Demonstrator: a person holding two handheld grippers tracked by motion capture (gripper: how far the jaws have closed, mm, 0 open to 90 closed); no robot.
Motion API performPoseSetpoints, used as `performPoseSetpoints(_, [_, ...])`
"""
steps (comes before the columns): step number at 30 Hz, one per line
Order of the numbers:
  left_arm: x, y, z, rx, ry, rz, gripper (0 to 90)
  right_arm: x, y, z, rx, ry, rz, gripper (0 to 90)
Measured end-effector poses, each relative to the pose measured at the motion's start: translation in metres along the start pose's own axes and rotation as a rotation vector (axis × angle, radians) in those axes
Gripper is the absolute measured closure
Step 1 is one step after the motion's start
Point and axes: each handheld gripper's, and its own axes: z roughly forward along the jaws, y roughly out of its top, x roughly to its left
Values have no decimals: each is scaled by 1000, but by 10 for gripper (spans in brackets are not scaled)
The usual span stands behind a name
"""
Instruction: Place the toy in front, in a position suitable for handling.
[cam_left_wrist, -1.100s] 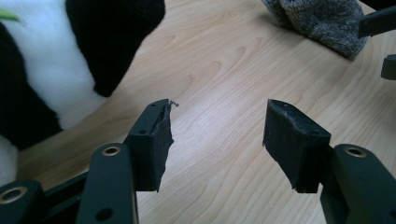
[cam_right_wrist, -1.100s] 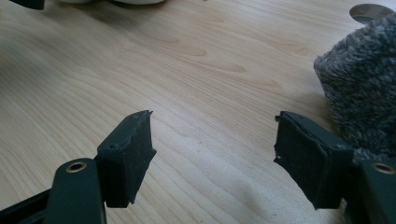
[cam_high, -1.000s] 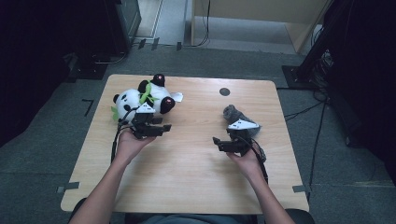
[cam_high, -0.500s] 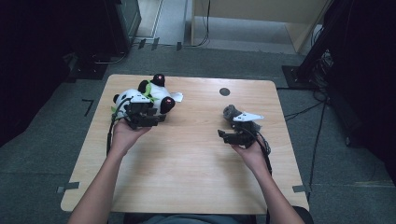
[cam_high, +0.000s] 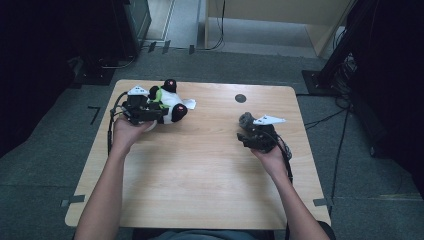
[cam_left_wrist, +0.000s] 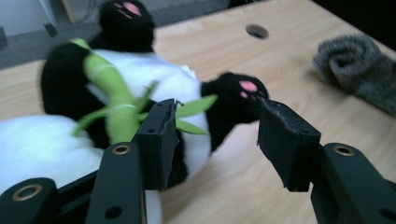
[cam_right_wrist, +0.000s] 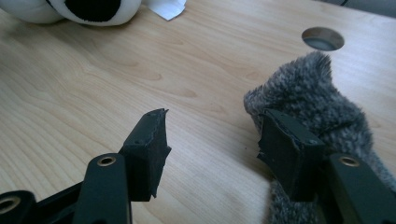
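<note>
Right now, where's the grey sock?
In the high view the sock lies on the table's right half, below the round hole, right at the open right claw.

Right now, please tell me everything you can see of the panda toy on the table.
The panda toy is soft plush, white with black limbs and pink paw pads, and it holds a green bamboo sprig. It lies on its side at the table's far left. A white tag sticks out. The open left gripper is at its body; whether it touches, I cannot tell.
</note>
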Motion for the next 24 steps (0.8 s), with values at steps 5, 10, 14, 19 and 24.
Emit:
performPoseSetpoints(5, [15,-2,-6,-30,33,-41,468,-1,0,-1,-2,-3,-3,425])
performPoseSetpoints(10, [26,-3,-4,1,58,-55,462,-4,-1,-7,-11,-15,8,428])
performPoseSetpoints(14, [29,-7,10,55,67,-50,443,-8,-2,-11,-17,-23,24,429])
performPoseSetpoints(19, [30,-11,18,68,77,-56,553,-16,-6,-17,-14,-24,66,436])
performPoseSetpoints(24, [33,-12,20,56,59,-77,632,-23,-13,-23,-19,-58,77,437])
